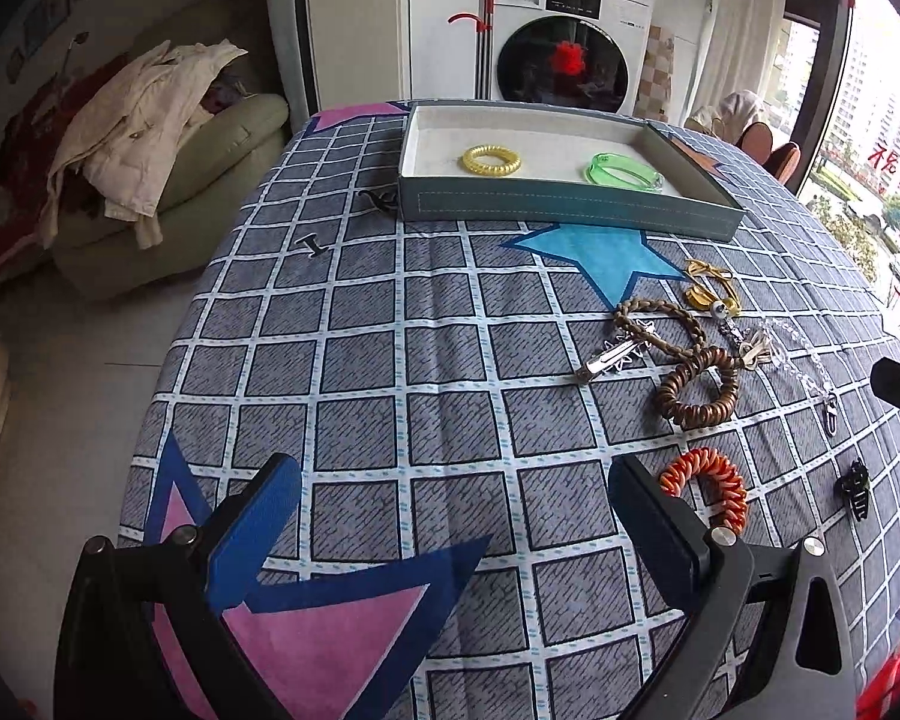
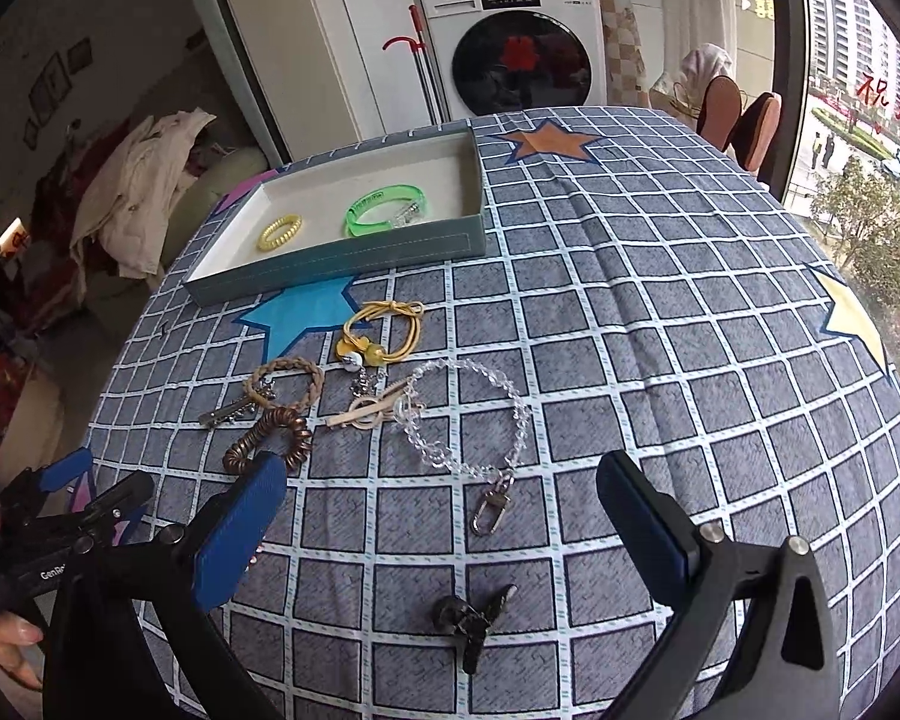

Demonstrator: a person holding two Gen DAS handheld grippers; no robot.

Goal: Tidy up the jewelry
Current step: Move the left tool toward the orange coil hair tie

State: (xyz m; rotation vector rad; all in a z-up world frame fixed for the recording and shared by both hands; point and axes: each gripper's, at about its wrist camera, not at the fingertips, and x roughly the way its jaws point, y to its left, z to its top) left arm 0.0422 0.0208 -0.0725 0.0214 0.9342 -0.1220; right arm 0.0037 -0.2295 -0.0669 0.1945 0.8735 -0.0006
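Grey-blue checked cloth (image 2: 660, 312) with coloured stars covers the surface. Grey tray (image 2: 354, 255) sits at the far side; inside it lie a yellow coil hair tie (image 2: 279, 232) and a green bangle (image 2: 378, 210), apart from each other.

Loose items on the cloth, nearer than the tray: yellow cord bracelet (image 2: 384, 330) just beside the blue star; braided tan band (image 2: 285, 381) with a silver clip (image 1: 609, 357) across it; brown coil tie (image 2: 267, 438); clear bead chain (image 2: 480, 414) with a metal clasp (image 2: 491, 507) at its near end; small toggle piece (image 2: 366, 411) between band and chain. Orange coil tie (image 1: 711, 489) lies just beside the left gripper's right finger. Black claw clip (image 2: 471, 624) lies between the right gripper's fingers, close to the camera.

Left gripper (image 1: 453, 516): jaws spread wide, holding nothing, above bare cloth. Right gripper (image 2: 441, 516): jaws spread wide, holding nothing, above the clasp and claw clip; contact with either cannot be told.
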